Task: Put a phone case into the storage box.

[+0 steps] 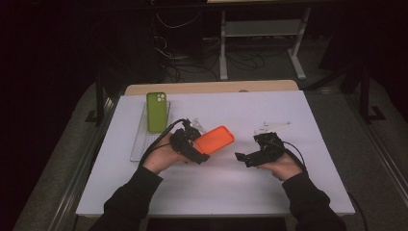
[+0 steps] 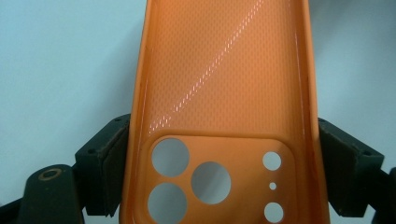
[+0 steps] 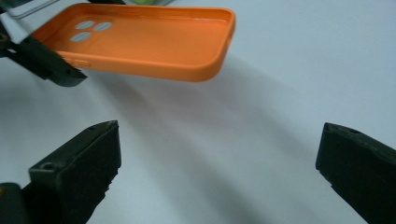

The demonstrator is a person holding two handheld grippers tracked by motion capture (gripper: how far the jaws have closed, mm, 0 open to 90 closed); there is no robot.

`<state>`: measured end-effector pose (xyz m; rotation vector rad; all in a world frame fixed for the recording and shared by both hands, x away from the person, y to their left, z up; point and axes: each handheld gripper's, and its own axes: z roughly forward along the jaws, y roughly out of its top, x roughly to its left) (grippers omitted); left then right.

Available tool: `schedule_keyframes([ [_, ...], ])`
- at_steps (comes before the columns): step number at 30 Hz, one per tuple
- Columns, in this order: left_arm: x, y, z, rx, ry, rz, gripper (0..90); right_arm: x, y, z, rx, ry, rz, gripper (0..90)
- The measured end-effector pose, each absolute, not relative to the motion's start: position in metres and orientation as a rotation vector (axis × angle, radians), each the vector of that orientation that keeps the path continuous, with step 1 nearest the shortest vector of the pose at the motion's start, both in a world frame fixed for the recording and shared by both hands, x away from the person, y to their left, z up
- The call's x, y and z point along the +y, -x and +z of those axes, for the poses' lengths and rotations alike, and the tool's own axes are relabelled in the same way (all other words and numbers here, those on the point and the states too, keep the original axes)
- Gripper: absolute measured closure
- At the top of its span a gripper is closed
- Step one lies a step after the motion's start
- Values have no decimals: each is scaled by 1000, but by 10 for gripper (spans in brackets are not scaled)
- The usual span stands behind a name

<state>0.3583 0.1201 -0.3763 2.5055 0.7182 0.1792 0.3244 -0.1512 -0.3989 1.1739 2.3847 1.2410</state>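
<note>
An orange phone case (image 1: pixel 215 139) (image 2: pixel 219 84) (image 3: pixel 149 42) is held a little above the white table, inner side up. My left gripper (image 1: pixel 198 144) (image 2: pixel 219 172) is shut on it, one pad on each long edge at the end with the camera holes. My right gripper (image 1: pixel 248 149) (image 3: pixel 219 154) is open to the right of the case, jaws wide apart, with nothing but bare table between them. It points toward the case's free end without touching it. One jaw of the left gripper (image 3: pixel 46 60) is visible at the case's far end in the right gripper view.
A green phone case (image 1: pixel 157 111) lies on a flat grey slab (image 1: pixel 139 142) at the table's back left. Small white pieces (image 1: pixel 272 127) lie behind the right gripper, and another (image 1: pixel 197 125) sits behind the left. The white table top (image 1: pixel 216 187) is bordered by a wooden strip (image 1: pixel 211 87) at the back.
</note>
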Motion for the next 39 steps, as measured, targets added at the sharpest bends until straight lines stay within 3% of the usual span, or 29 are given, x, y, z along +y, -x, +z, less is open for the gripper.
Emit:
schedule_keyframes([
  [19, 122, -356, -379, 707, -2518, 137, 161, -135, -310, -420, 2312, -1131, 1169, 0],
  [39, 118, -354, -380, 687, -2531, 130, 161, -122, -298, -420, 2232, -683, 900, 0],
])
